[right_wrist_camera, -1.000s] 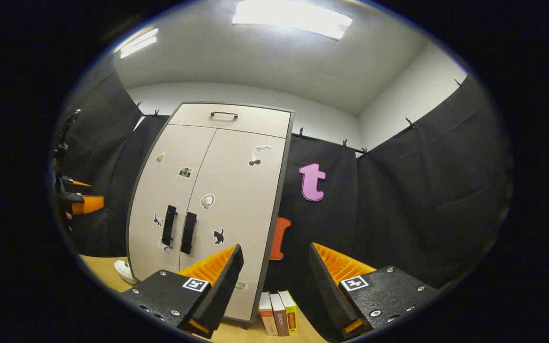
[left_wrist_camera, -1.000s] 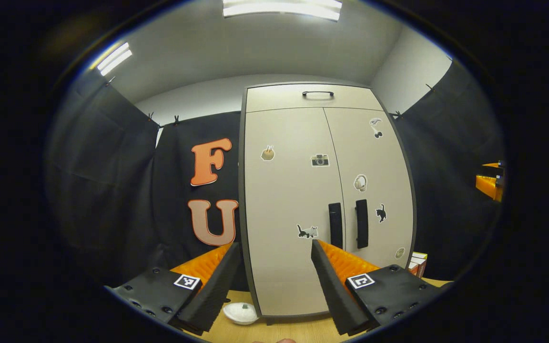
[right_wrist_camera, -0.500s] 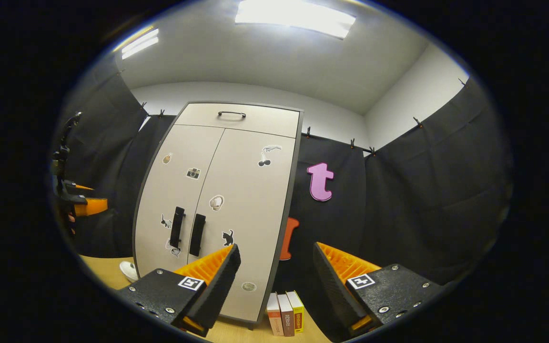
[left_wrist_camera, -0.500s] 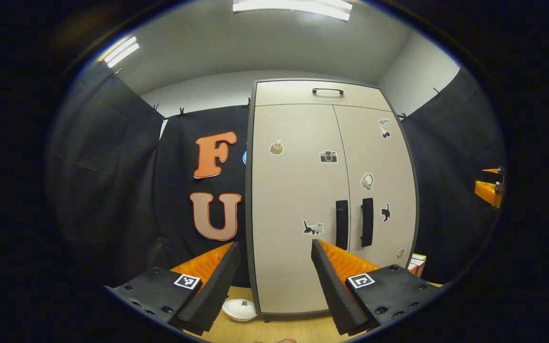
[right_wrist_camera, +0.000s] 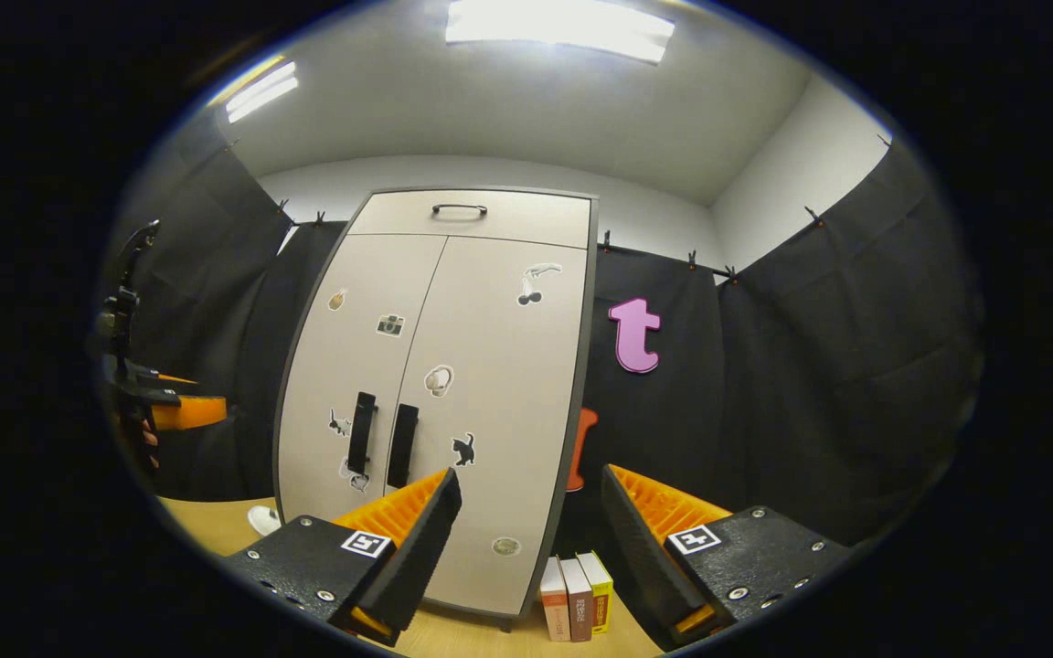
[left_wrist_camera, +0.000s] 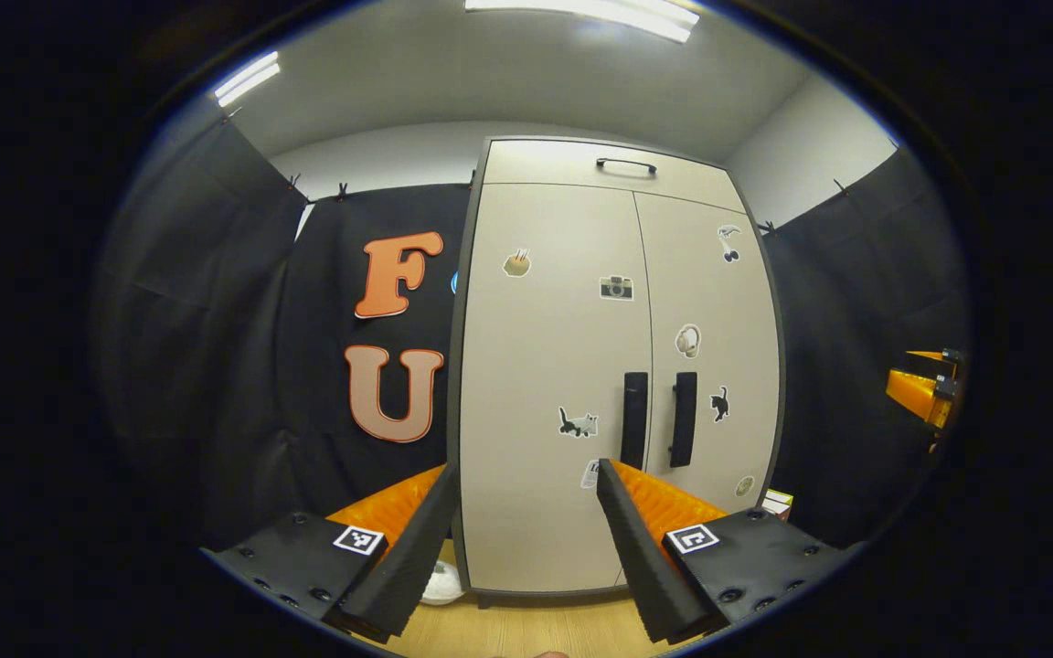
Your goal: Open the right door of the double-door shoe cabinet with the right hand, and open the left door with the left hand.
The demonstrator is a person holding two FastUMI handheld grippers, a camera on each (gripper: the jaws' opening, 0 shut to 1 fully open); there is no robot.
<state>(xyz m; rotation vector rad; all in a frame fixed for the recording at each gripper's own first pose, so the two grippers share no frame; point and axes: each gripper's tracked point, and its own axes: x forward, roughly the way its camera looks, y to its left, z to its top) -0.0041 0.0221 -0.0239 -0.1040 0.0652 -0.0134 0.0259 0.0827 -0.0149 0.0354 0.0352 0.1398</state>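
Hanging in the air with jaws spread and holding nothing, the left gripper (left_wrist_camera: pixel 522 512) faces the cabinet (left_wrist_camera: pixel 545 512), whose left handle (left_wrist_camera: pixel 634 420) sits just above its right finger (left_wrist_camera: pixel 641 548). Right gripper (right_wrist_camera: pixel 526 521) is spread wide too, pointing at the cabinet's right edge; the right handle (right_wrist_camera: pixel 402 445) is up and left of it. Both doors are shut, cabinet standing on the desk (right_wrist_camera: pixel 207 525). Books (right_wrist_camera: pixel 577 608) stand beside it, and a white bowl (left_wrist_camera: pixel 440 580) on the other side.

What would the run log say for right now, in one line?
phase: approach | shoe cabinet: both doors shut | left hand-held gripper: open, off left handle | right hand-held gripper: open, off right handle
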